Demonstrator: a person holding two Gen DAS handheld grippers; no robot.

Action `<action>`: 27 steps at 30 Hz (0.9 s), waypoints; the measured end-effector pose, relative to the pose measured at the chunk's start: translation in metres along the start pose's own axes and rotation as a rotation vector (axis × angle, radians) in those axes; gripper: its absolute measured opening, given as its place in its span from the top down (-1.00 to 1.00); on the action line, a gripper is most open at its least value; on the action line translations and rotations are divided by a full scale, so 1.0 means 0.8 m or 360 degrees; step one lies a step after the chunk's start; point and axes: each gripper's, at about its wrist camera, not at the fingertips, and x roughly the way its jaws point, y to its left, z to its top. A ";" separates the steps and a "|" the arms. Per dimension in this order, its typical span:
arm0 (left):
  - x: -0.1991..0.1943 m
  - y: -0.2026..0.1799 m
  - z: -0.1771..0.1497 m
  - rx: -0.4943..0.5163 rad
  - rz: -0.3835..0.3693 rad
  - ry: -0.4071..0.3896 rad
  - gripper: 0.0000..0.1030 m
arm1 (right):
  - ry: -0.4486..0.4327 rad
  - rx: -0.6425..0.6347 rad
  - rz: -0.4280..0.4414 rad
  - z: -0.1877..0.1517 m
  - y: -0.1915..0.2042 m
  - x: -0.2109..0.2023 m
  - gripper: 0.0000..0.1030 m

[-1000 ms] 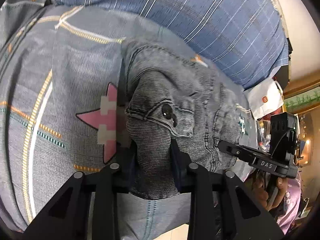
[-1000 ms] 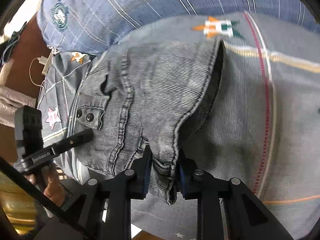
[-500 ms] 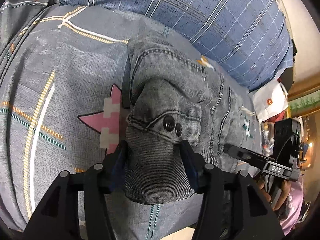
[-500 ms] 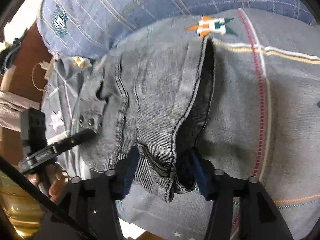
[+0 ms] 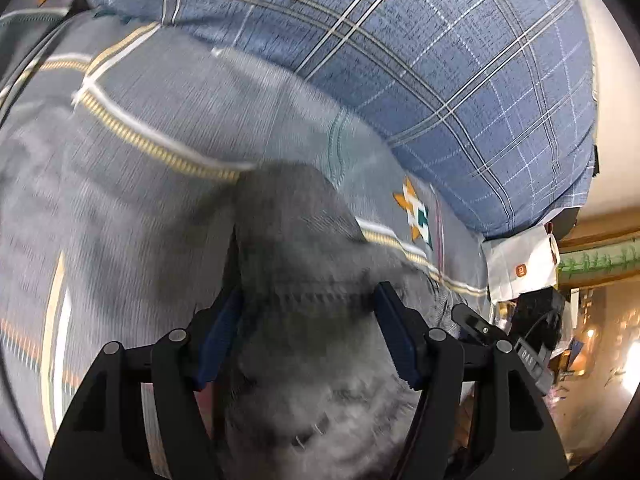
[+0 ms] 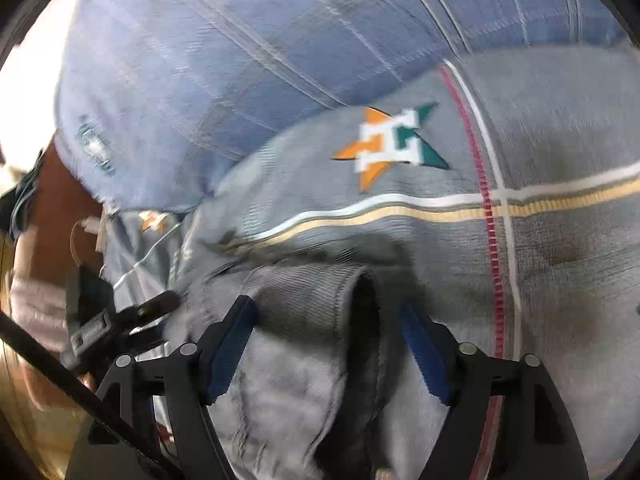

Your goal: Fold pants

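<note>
The grey denim pants (image 5: 296,248) lie bunched on the grey patterned bedsheet (image 5: 140,184). My left gripper (image 5: 308,332) is open, its blue-padded jaws spread wide with the pants fabric lying loose between them. My right gripper (image 6: 328,340) is also open, jaws wide apart over a folded edge of the pants (image 6: 312,300). The right gripper shows in the left wrist view (image 5: 516,344), and the left gripper in the right wrist view (image 6: 120,316). Both views are motion-blurred.
A blue plaid pillow or quilt (image 5: 400,52) lies along the far side of the bed. A white paper bag (image 5: 520,268) stands past the bed's right end. An orange and green star print (image 6: 392,140) marks the sheet beyond the pants.
Both grippers opened wide and let go of the pants. Both moved forward and down over the fabric, so the pants now fill the lower part of each view.
</note>
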 end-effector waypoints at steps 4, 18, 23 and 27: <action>0.016 0.012 0.000 -0.0024 -0.0011 0.0078 0.01 | 0.0031 -0.0018 0.0111 0.001 0.003 0.012 -0.21; 0.003 0.023 0.009 -0.0105 -0.0269 0.0019 0.55 | -0.0072 -0.0014 0.0096 0.002 0.013 -0.004 0.71; 0.005 0.004 0.007 0.0057 -0.0154 -0.0008 0.43 | -0.0082 -0.0086 0.0036 -0.001 0.016 -0.006 0.70; 0.024 0.020 0.013 -0.0035 -0.0018 0.0049 -0.24 | -0.0041 -0.0043 -0.0111 0.001 0.006 0.013 -0.11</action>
